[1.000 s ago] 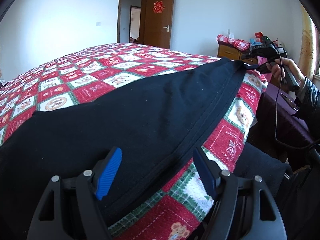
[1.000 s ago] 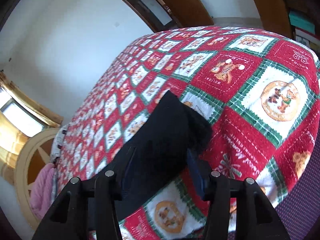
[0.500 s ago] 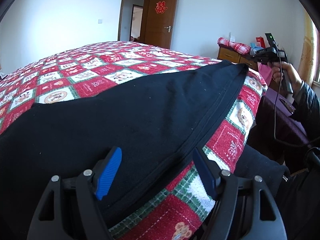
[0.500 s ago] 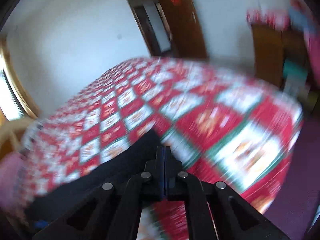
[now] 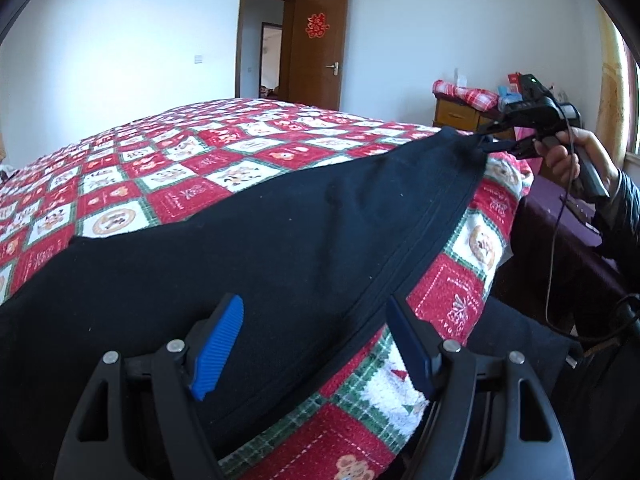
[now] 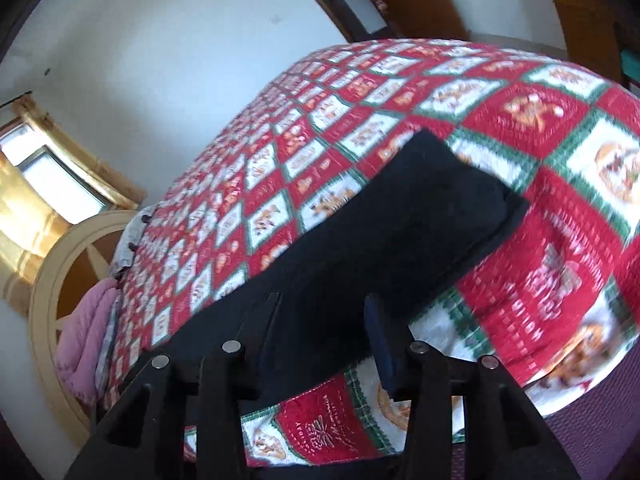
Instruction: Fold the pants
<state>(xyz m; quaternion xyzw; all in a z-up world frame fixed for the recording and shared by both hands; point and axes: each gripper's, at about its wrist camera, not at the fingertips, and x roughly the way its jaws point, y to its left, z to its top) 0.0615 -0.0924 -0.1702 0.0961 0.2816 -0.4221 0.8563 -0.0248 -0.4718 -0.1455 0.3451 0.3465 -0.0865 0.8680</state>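
Meanwhile the right hand-held gripper [image 6: 324,320], shut half a second before, stood apart again over the pants [image 5: 280,240] flat on the bed [image 5: 180,168], the left hand-held gripper [image 5: 316,344] likewise apart, suggesting regrasping.

Left wrist view low along pants [image 5: 280,240], right wrist view tilted at cuff, both sharing quilt [image 6: 560,240]

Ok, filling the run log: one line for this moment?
left gripper open | right gripper open | black pants spread on quilt
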